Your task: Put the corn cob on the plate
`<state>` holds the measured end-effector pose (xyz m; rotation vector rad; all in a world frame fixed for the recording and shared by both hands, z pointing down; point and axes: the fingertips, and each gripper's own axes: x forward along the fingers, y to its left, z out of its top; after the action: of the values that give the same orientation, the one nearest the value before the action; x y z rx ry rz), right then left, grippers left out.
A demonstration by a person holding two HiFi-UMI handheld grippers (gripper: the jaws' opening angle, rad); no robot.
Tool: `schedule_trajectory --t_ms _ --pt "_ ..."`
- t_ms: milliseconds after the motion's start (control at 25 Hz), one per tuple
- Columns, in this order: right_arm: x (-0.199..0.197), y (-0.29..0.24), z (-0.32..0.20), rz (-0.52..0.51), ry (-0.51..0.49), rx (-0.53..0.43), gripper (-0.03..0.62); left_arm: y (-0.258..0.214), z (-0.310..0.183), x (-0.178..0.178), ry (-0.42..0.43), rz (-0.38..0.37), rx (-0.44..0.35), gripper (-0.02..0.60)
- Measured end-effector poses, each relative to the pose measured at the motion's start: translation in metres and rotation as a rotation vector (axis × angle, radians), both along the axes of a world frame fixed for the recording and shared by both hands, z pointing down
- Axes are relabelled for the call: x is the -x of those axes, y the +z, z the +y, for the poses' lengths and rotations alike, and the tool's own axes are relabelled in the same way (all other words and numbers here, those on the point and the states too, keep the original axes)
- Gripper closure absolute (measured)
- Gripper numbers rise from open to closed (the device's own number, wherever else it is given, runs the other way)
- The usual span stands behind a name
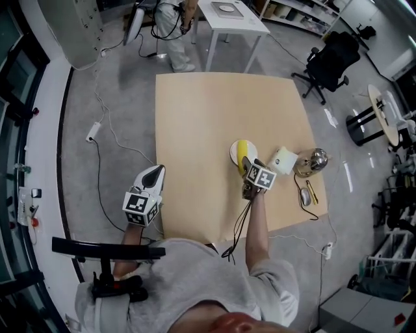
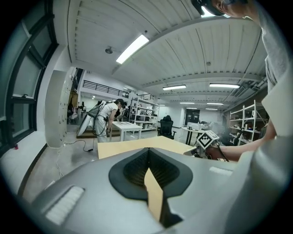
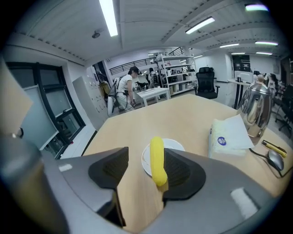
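A yellow corn cob [image 1: 242, 153] lies lengthwise across a small white plate [image 1: 234, 153] right of the wooden table's middle. In the right gripper view the corn cob [image 3: 157, 159] reaches from the plate [image 3: 176, 145] back between the jaws, its near end against the right pad. My right gripper [image 1: 249, 168] [image 3: 145, 158] stands open just behind the plate, with a wide gap between its jaws. My left gripper [image 1: 158, 170] [image 2: 149, 157] hovers off the table's left edge, shut with nothing in it.
A white tissue pack [image 1: 284, 159] [image 3: 226, 137], a shiny metal kettle [image 1: 311, 161] [image 3: 255, 107], a mouse [image 1: 305, 196] and a yellow pen [image 1: 312, 192] sit right of the plate. Beyond the table are a small white table [image 1: 227, 16] and an office chair [image 1: 331, 58].
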<state>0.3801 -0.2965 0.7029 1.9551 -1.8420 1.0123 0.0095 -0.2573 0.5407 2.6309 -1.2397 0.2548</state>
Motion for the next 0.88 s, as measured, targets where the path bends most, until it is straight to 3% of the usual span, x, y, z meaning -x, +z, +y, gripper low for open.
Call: schedule_trajectory --t_ms 880 --pt "0.017 -0.125 0.116 0.018 0.185 -0.33 0.409 -0.031 0.012 -0.041 0.24 0.055 -0.097 0.561"
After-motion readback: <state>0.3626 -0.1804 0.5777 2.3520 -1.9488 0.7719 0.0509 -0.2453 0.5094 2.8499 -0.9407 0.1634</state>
